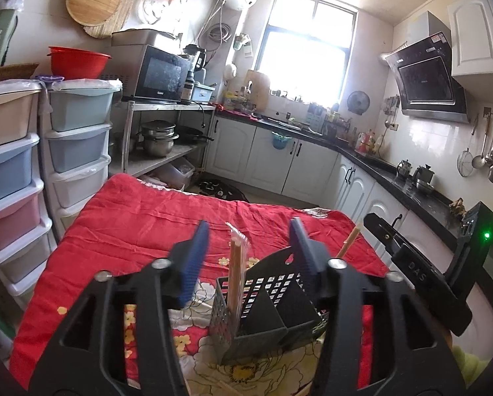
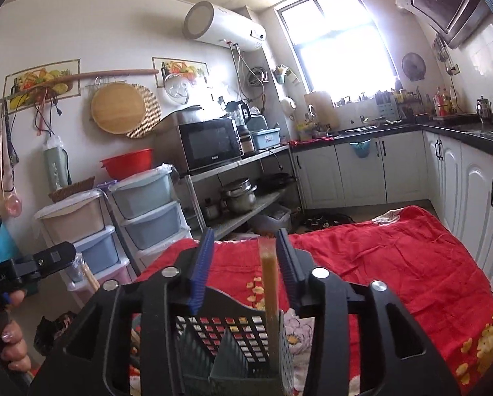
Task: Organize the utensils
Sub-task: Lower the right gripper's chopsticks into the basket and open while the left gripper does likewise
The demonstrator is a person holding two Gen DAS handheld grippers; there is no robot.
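A: Orientation of the wrapped chopsticks [image 1: 237,265]?
B: Upright, long axis near vertical, in the black perforated caddy [image 1: 263,316] on the red cloth [image 1: 154,217].
A: Jaws?
B: Left gripper [image 1: 248,231] and right gripper [image 2: 245,239] open, gripping nothing.

Daylight floods through the window [image 1: 307,56], blown out to white glare that washes the nearby wall, while fisheye distortion bends both views toward dark, rounded corners and slight softness.
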